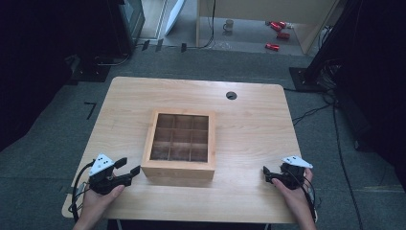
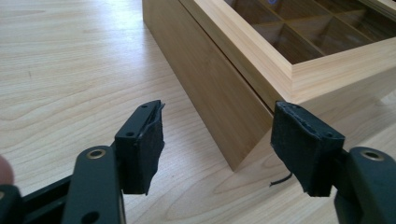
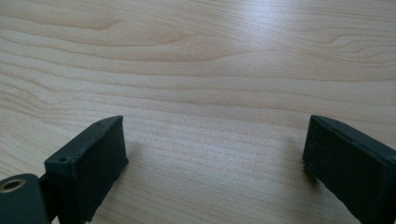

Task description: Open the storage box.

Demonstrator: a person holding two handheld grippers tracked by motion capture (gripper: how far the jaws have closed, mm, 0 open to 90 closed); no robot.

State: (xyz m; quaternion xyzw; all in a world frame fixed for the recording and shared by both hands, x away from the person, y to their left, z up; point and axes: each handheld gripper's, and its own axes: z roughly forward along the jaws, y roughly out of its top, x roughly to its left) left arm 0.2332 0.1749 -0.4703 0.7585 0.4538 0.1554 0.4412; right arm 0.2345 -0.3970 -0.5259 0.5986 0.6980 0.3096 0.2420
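At desk centre: wooden box (image 1: pixel 181 143) closed, not yet gripped | left gripper (image 1: pixel 128 171) jaws apart beside its corner | right gripper (image 1: pixel 266 173) jaws apart, empty.

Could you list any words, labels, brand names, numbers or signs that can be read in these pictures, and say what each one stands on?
None: no readable text in any view.
Wooden box: plain wood, with no label or brand on the lid frame or sides.
Table: bare wood grain, no marks.
Left tool and right tool: plain black, with only small dark dots on their grey plates.
Red things on the floor beyond the table: too small to read.
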